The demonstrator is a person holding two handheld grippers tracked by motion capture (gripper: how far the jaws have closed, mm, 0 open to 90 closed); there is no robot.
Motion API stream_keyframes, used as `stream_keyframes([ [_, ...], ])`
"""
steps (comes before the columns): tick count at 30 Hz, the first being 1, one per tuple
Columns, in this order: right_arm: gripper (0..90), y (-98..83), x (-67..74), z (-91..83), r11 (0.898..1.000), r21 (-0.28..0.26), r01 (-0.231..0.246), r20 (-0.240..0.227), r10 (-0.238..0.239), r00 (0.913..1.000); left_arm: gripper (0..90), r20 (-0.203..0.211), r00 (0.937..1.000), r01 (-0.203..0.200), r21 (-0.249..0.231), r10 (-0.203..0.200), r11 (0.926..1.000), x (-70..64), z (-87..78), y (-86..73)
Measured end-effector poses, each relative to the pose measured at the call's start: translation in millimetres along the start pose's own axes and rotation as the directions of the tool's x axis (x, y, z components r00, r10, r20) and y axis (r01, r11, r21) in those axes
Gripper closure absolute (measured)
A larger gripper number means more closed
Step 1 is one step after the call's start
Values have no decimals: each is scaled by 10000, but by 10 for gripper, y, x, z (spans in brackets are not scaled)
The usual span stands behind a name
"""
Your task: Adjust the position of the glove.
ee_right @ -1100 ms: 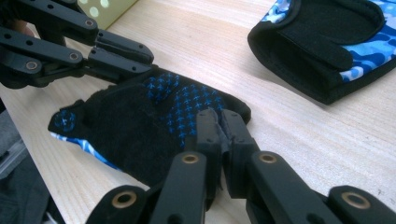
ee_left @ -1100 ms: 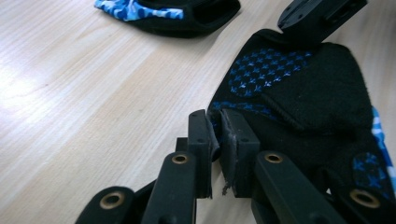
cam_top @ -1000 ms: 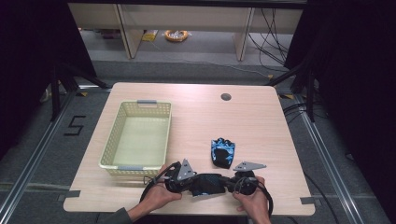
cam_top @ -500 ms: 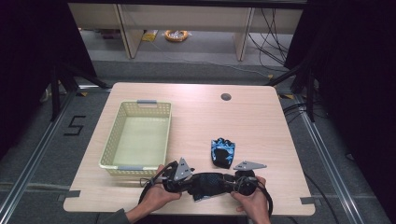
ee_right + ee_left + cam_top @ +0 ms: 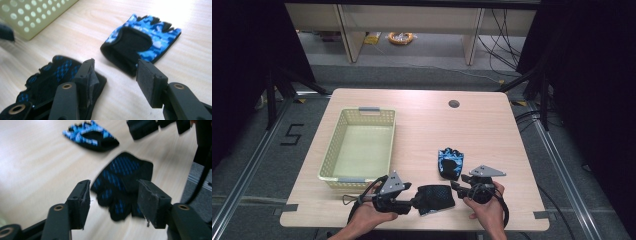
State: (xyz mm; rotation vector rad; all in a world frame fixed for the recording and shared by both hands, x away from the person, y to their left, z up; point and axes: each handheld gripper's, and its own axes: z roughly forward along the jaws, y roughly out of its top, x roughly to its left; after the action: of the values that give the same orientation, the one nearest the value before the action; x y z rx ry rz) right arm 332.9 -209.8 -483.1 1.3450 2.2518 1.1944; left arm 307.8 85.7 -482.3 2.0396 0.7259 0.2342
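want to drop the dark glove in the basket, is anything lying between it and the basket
Nothing visible does. The dark glove lies on bare table near the front edge, between both open grippers. The basket sits to its left; the blue glove lies behind it, off that path.

Matt cloth gloves [image 5: 436, 197], perforated plastic basket [image 5: 358, 148], pale smooth wood-grain table [image 5: 482, 130].

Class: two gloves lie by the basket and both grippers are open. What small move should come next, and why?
Probably close the left gripper on the dark glove. Its open jaws already straddle that glove's finger end, while the right gripper hangs open between both gloves, gripping neither. The blue glove lies apart, and the basket beside them holds nothing.
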Motion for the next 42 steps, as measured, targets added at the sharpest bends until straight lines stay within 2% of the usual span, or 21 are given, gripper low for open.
stream_keyframes([
  [1, 496, 27, -6, 1, 9999, -100, 32, 58, -31, 10000, 419, 41, 10000, 30, 324, -31, 9995, 10, -29, -31],
  [3, 496, 43, -13, 13, 9999, -76, 87, 47, -87, 10000, 414, 91, 9988, 470, 338, -473, 9983, -5, -53, -97],
  [4, 496, 65, -23, 24, 9999, -93, 121, 92, -121, 9999, 407, 186, 9998, 92, 502, -101, 9987, 28, -77, -115],
  [8, 467, 125, -58, 87, 10000, 77, -36, -23, 36, 10000, 392, 207, 9975, 666, 558, -679, 9962, 14, -137, -190],
  [10, 464, 153, -77, 135, 10000, 23, -48, 11, 48, 10000, 384, 184, 9988, 436, 723, -451, 9964, 34, -181, -227],
  [11, 459, 194, -103, 174, 9999, 27, -100, -1, 100, 10000, 382, 257, 9971, 697, 654, -715, 9954, 21, -194, -247],
  [14, 444, 244, -113, 212, 9999, 6, -111, 127, 111, 9999, 376, 148, 9975, 679, 795, -693, 9945, 44, -248, -311],
  [15, 439, 274, -117, 226, 9998, 96, -163, 126, 162, 9998, 371, 133, 9953, 942, 781, -955, 9925, 40, -263, -333],
  [17, 431, 316, -128, 254, 9999, 63, -150, 267, 148, 9995, 367, 130, 9966, 796, 847, -810, 9932, 73, -316, -358],
  [18, 426, 345, -140, 280, 9999, 80, -153, 238, 151, 9996, 365, 112, 9938, 1090, 795, -1102, 9909, 75, -332, -370],
  [22, 412, 411, -173, 367, 9994, 163, -292, 231, 288, 9993, 350, -71, 9915, 1302, 841, -1301, 9879, 100, -376, -425],
  [23, 412, 420, -177, 381, 9994, 226, -251, 225, 246, 9994, 347, -38, 9943, 1063, 966, -1064, 9896, 113, -390, -445],
  [27, 405, 487, -188, 478, 9978, 491, -447, 351, 430, 9985, 335, -72, 9912, 1321, 911, -1320, 9870, 76, -402, -497],
  [29, 401, 504, -199, 530, 9976, 410, -558, 200, 551, 9983, 330, -19, 9946, 1035, 1146, -1040, 9880, 83, -426, -516],
  [30, 397, 516, -196, 554, 9971, 489, -580, 306, 565, 9979, 327, -32, 9910, 1336, 1030, -1340, 9857, 65, -418, -533],
  [33, 398, 556, -179, 599, 9964, 618, -576, 285, 559, 9980, 323, -12, 9951, 980, 1198, -986, 9879, 78, -447, -562],
  [34, 399, 567, -184, 622, 9973, 531, -515, 222, 503, 9985, 321, -25, 9901, 1400, 1057, -1406, 9845, 55, -445, -571],
  [36, 401, 595, -165, 630, 9961, 675, -565, 431, 537, 9976, 318, -30, 9935, 1130, 1139, -1134, 9870, 79, -469, -581],
  [37, 401, 606, -181, 660, 9977, 553, -389, 373, 369, 9986, 316, -125, 9906, 1370, 1102, -1364, 9844, 71, -474, -591],
  [40, 401, 629, -162, 685, 9939, 775, -788, 481, 752, 9960, 313, -200, 9877, 1566, 1139, -1553, 9811, 78, -486, -617],
  [42, 401, 641, -170, 717, 9943, 810, -693, 470, 657, 9967, 312, -292, 9905, 1369, 1201, -1343, 9833, 90, -485, -632],
])
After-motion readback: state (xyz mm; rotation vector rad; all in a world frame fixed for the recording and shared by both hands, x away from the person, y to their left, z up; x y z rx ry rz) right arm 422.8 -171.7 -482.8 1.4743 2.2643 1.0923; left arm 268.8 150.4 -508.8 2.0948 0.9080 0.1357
